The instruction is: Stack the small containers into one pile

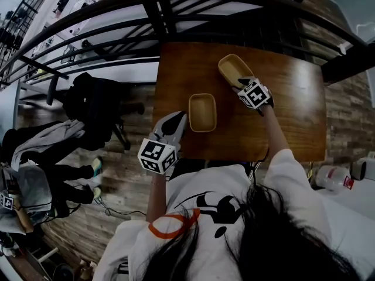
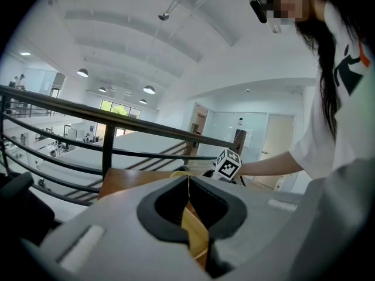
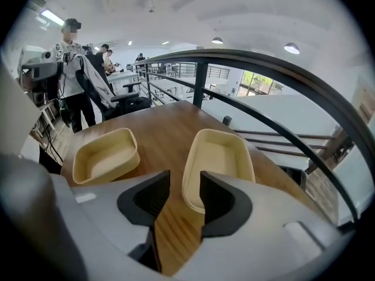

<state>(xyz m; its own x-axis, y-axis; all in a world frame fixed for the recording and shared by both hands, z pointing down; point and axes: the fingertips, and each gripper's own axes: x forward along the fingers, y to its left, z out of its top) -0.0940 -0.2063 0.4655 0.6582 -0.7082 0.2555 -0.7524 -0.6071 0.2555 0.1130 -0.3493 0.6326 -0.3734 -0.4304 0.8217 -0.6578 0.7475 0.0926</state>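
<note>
1. On the wooden desk (image 1: 293,116), toward its front-left part: near container (image 1: 202,112). It is tan, a rounded rectangle, upright and empty.
2. At the near container's left wall: left claw (image 1: 180,120), its jaws closed together on that wall. In the left gripper view, the thin tan edge rises between the two dark pads of the left claw (image 2: 188,186), with more of the tan wall showing below them.
3. Farther back on the desk, toward the railing side: far container (image 1: 233,69). It has the same tan colour and shape, sits upright and is empty. It lies at an angle to the near container and does not touch it.
4. At the far container's near end: right claw (image 1: 241,84), jaws apart and gripping nothing. In the right gripper view, the gap of the right claw (image 3: 179,183) frames the near rim of the far container (image 3: 218,157) and a strip of bare wood. One pad covers part of the container's end and the other stands over the desk.
5. Left of the far container in the right gripper view: near container (image 3: 105,155), interior bare, with plain desk surface between the two.
6. Beyond the desk's far edge: dark metal railing (image 1: 117,28).
7. On the floor left of the desk: chair (image 1: 88,104), draped with dark clothing.
8. In the background of the right gripper view: standing person (image 3: 73,69).
</note>
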